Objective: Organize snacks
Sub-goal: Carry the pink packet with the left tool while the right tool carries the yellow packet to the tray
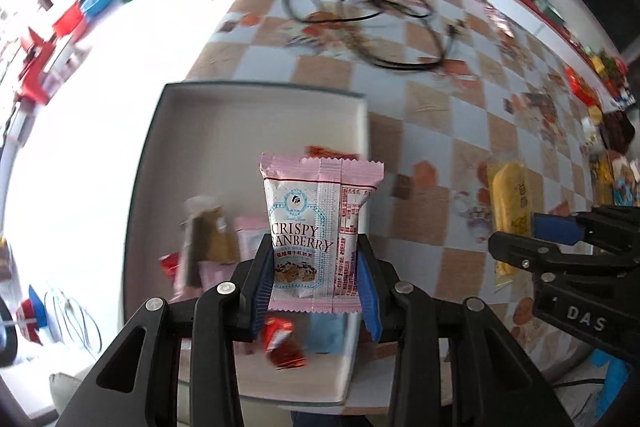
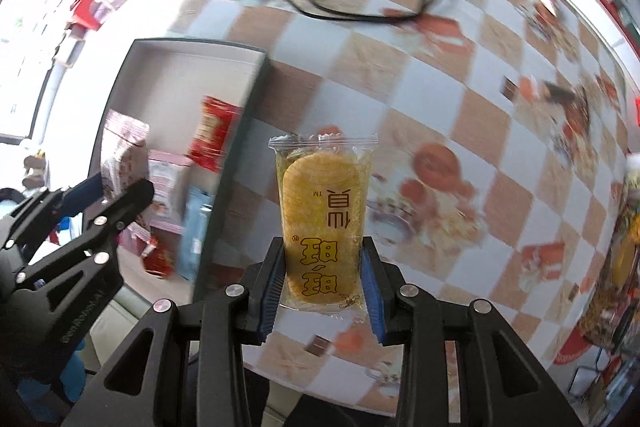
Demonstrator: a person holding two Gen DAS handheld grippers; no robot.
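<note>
Fingers of both grippers are clamped on snacks, the left gripper (image 1: 316, 283) holding a pink packet (image 1: 320, 227) over the box (image 1: 256, 115) and the right gripper (image 2: 324, 291) a yellow packet (image 2: 322, 223) above the table (image 2: 460, 99) beside it, so either slippery wrapper might slide out short of the box.

A pink-and-white "Crispy Cranberry" packet (image 1: 320, 231) stands upright, pinched at its lower end, above a shallow grey-rimmed box (image 1: 256, 115) holding red, pink, brown and blue snack packets; a clear yellow wrapper of round crackers (image 2: 322, 223), also upright and pinched low, hangs over the checkered surface (image 2: 460, 107) just beside the box
</note>
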